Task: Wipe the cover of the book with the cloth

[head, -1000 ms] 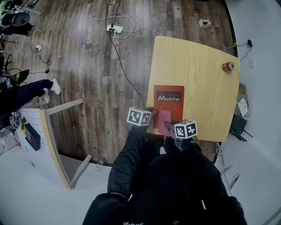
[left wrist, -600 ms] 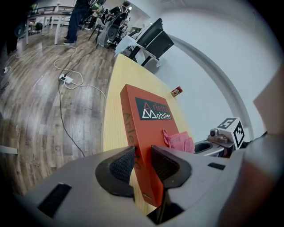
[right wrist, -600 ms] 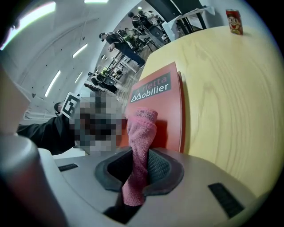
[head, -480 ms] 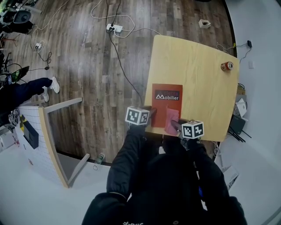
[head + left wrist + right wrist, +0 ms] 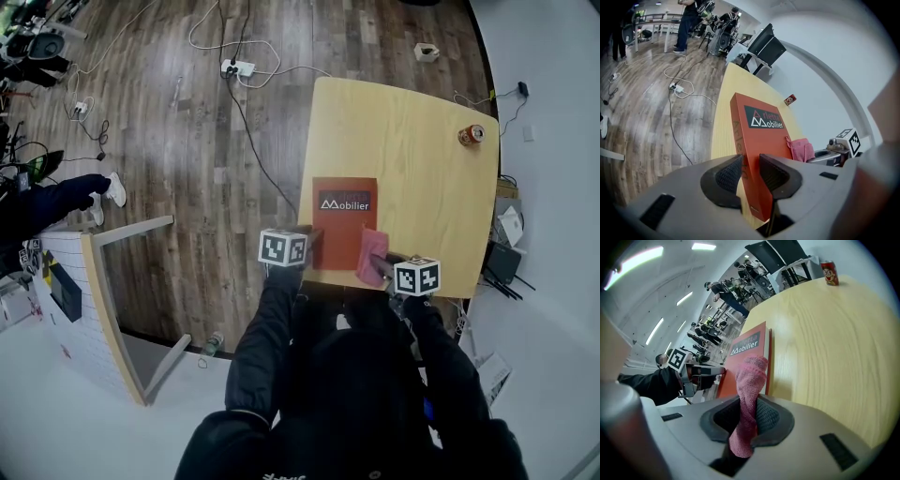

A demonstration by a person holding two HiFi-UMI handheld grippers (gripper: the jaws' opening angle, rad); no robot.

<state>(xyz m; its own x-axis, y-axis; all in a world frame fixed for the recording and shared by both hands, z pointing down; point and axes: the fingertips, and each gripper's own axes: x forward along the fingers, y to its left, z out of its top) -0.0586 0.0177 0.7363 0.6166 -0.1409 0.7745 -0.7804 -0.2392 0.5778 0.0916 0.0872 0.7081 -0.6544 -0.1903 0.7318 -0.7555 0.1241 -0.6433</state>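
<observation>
Table [image 5: 427, 202] of pale wood carries the orange book [image 5: 342, 230], which lies flat close to the near edge with its long axis running straight away from the person. The left gripper [image 5: 750, 165] is clamped on the book's near left corner, its jaws pinching the spine edge, so the book is pinned in place. The right gripper [image 5: 749, 412] is closed on the pink cloth [image 5: 752, 373], whose free end sits at the book's right edge by the near corner (partly on the cover, partly over bare wood, as far as the head view tells). From that gripper most of the cover lies to the left and forward, so the coming stroke looks to be the right hand's, swept along the book's length.
</observation>
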